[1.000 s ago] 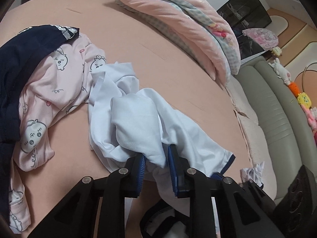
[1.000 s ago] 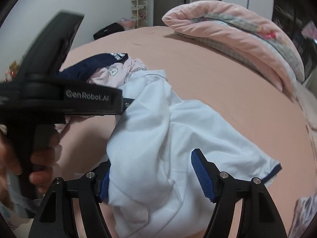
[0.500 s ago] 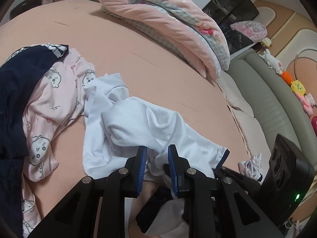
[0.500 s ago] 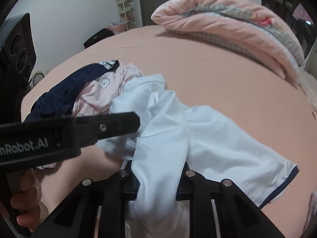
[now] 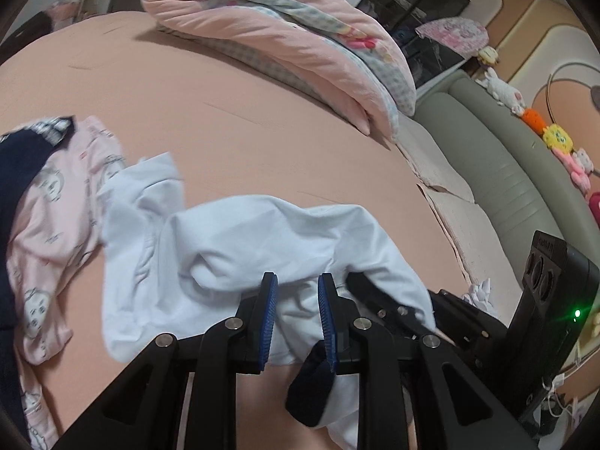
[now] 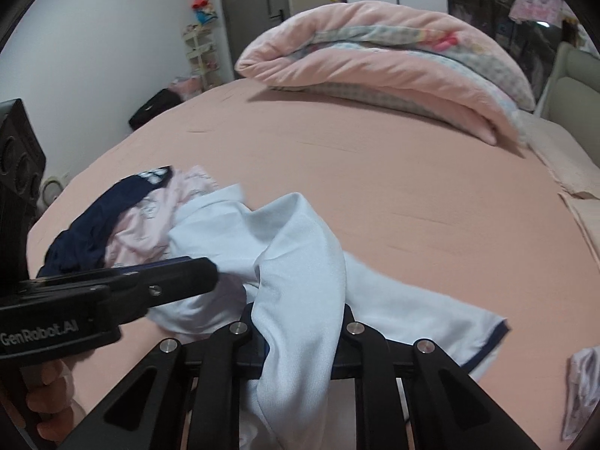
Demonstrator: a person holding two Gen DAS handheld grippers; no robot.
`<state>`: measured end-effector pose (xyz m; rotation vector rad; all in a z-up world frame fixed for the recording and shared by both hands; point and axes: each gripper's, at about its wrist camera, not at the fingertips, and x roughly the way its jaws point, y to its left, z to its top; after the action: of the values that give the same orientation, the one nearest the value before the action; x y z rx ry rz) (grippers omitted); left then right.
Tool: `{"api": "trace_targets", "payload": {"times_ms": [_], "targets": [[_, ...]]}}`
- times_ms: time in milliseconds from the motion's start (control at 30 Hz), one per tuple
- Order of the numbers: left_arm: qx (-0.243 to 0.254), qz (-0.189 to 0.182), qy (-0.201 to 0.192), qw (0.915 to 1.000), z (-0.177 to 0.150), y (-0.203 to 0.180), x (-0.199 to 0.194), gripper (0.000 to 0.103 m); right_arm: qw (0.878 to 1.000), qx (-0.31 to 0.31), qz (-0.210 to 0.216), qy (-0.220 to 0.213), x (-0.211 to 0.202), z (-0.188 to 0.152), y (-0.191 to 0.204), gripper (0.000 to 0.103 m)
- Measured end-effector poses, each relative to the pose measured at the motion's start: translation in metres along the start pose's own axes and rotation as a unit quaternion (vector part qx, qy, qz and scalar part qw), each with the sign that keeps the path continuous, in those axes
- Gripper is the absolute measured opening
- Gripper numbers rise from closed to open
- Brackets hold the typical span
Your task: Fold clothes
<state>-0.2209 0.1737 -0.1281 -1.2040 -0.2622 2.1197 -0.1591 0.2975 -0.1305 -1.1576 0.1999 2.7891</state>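
soft even indoor light, faint shadows, strong fisheye bending, dark vignetted corners, slight motion blur

Left tool point(image 5: 296, 313): angled downward, blue pads point(image 5: 267, 322) drawn close, cloth pinched between them. Right tool point(image 6: 298, 333): angled downward, jaws just closed, fabric bunched between them. Hand point(image 6: 48, 399): fingers wrapped round the left tool's handle.

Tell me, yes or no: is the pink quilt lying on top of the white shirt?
No. The pink quilt sits folded far up the bed, apart from the white shirt.
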Motion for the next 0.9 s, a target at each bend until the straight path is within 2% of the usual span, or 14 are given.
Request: {"api": "trace_targets", "payload": {"times_ms": [233,300,367,400,567,667,767,900], "targets": [[0.017,0.0,0.017,0.9997,0.009,-0.027,0.014,0.021,0.997,0.068,-0.025,-0.006,-0.003,0.002,-0.065,0.014],[0.013,-0.002,0.027,0.9996,0.01,-0.029,0.017,0.034,0.996,0.084,-0.029,-0.005,-0.003,0.001,-0.081,0.014],[0.01,0.005,0.033,0.9994,0.008,-0.029,0.019,0.079,0.995,0.093,-0.038,-0.007,-0.006,0.001,-0.094,0.014],[0.007,0.008,0.033,0.9994,0.007,-0.028,0.019,0.083,0.994,0.096,-0.045,-0.009,-0.007,0.0,-0.1,0.014],[-0.002,-0.008,0.033,0.9994,-0.004,-0.015,0.007,0.083,0.991,0.114,-0.065,-0.009,-0.01,-0.003,-0.123,0.013],[0.049,0.037,0.044,0.9971,-0.014,-0.016,0.009,0.083,0.989,0.13,-0.075,0.002,-0.008,-0.007,-0.135,0.013],[0.116,0.114,0.054,0.9852,-0.026,-0.018,0.013,0.083,0.988,0.137,-0.078,0.002,-0.008,-0.01,-0.138,0.013],[0.155,0.142,0.057,0.9759,-0.04,-0.019,0.016,0.083,0.99,0.123,-0.072,0.0,-0.012,-0.013,-0.132,0.013]]}}
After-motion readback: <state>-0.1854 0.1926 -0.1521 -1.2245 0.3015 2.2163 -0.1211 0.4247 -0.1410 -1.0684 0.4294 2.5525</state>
